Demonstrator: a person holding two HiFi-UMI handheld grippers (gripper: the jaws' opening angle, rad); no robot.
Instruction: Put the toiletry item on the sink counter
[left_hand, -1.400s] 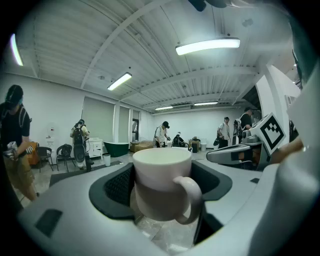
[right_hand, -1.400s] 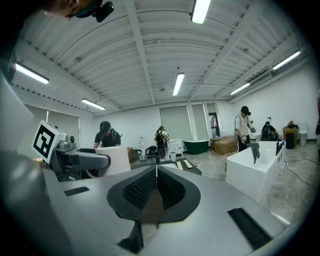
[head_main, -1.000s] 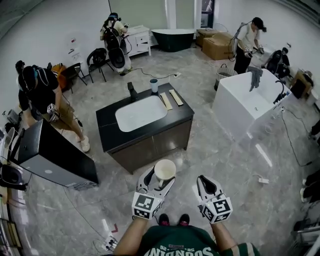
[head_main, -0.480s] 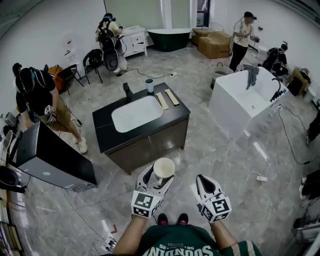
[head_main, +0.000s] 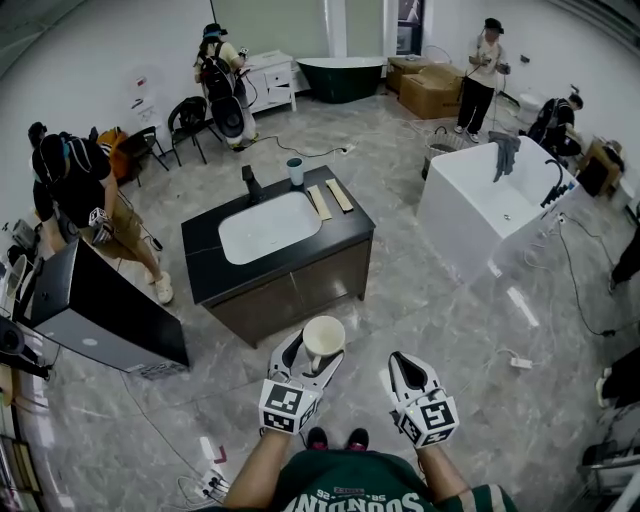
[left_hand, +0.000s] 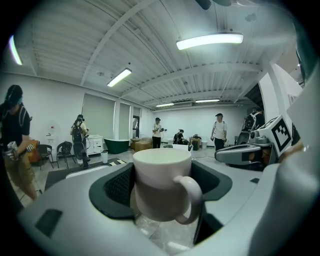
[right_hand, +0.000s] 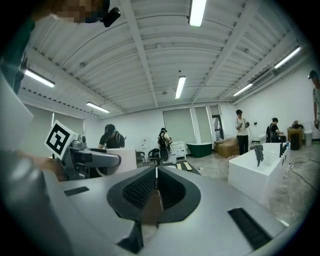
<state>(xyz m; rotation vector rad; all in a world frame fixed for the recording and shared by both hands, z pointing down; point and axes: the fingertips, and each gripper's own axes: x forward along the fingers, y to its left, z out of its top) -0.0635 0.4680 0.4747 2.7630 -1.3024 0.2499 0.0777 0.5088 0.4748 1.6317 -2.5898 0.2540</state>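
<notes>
Only the left gripper view shows us the handle of the white mug, clamped in our left gripper, well short of the sink counter. Our right gripper is pressed closed, empty. A small thing at the counter's far edge is perhaps a cup.

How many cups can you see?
2. One white mug is held by the left gripper; one dark cup stands on the sink counter near the faucet. More could be hidden.
</notes>
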